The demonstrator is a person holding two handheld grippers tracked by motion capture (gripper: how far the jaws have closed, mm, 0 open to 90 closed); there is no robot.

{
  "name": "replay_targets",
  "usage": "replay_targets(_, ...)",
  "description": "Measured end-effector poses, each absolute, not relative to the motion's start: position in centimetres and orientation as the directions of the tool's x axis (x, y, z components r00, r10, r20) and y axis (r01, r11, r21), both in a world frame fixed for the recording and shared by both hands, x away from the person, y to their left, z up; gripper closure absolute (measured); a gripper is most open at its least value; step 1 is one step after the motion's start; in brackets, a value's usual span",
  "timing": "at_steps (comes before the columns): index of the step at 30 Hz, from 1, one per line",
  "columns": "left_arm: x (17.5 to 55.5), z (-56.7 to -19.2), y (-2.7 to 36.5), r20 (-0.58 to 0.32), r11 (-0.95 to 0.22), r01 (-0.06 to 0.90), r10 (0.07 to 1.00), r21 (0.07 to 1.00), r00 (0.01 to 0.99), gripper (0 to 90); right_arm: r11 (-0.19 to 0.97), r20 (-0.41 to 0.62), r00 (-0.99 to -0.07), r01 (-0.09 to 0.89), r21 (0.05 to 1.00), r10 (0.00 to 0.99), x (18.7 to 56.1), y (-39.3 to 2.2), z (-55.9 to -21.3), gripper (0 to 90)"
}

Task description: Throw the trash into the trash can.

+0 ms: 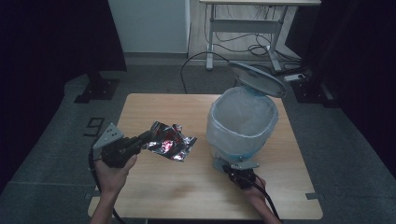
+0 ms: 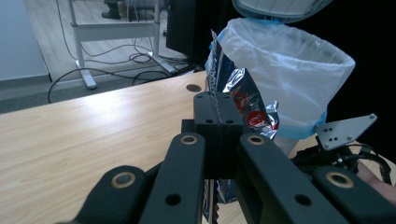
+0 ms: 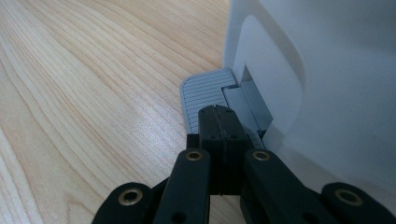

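My left gripper (image 1: 140,140) is clamped on the foil wrapper (image 1: 170,143), held over the table (image 1: 154,186) left of the bin (image 1: 241,123). My right gripper (image 3: 218,114), jaws closed and empty, presses the pedal (image 3: 203,93); slipping off would drop the lid (image 1: 257,77). The right gripper view reveals that pedal contact.

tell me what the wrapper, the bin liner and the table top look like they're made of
The wrapper looks like metallised foil film: silvery, crinkled, with sharp glints and red print. The bin liner looks like thin translucent plastic, milky and softly wrinkled, folded over the bin's rim. The table top looks like light wood or a wood-pattern laminate with a satin sheen; the grain lines show, but which of the two can't be told.
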State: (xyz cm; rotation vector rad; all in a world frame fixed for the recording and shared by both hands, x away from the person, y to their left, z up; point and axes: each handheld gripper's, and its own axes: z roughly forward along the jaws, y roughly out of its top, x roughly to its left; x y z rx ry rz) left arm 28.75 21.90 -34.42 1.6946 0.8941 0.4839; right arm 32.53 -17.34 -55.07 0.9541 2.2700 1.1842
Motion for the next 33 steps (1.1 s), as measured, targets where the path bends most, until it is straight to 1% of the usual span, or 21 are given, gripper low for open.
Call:
replay_targets(10,29.3,-33.3,21.2,-0.115,-0.114,0.304,0.758,0.946,0.643,90.0,0.406,-0.040,-0.685,0.383,0.830,0.728,32.5,-17.4,-55.1,90.0)
replay_targets(33,30.0,-29.0,20.4,-0.091,-0.102,0.246,0.742,0.964,0.664,90.0,0.405,-0.037,-0.684,0.387,0.828,0.729,32.5,-17.4,-55.1,90.0)
